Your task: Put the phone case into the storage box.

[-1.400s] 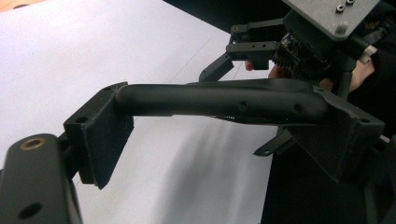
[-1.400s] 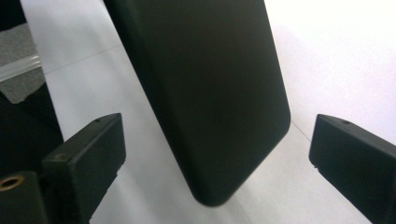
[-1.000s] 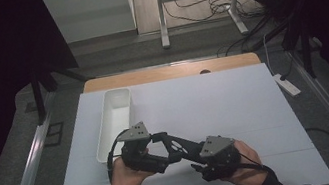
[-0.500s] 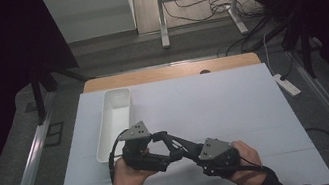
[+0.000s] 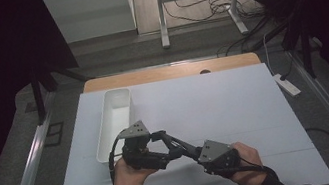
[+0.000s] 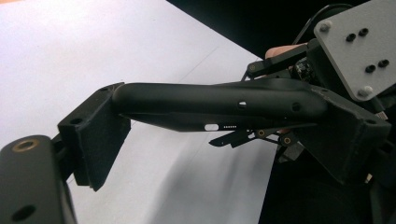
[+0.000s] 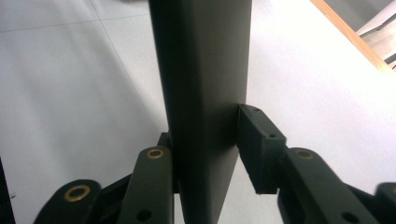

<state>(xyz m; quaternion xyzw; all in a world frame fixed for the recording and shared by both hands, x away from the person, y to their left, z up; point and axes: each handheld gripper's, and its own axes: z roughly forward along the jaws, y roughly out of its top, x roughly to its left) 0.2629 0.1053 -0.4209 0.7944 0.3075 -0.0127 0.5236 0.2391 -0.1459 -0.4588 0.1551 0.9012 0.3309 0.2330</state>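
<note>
High view: I have a hand-held gripper in each hand at the near edge of the white bench, and a slim black bar-shaped object spans between them, lifted off the surface. My left hand-held gripper holds one end of it and my right hand-held gripper the other, the two tools meeting nose to nose. A long white tray lies just beyond my left hand, apart from both tools.

In the left gripper view, that hand-held gripper's jaws stand wide, and one pad lies flat against the end of the black object, which runs across the picture to my right hand-held gripper's body with its grey plate. The object has rounded edges, a small slot and a hole along its side.

In the right gripper view, the object rises straight up between the jaws of my right hand-held gripper. These jaws have just been closing, and both pads now sit against its flat sides, the right pad pressed to its edge.
</note>
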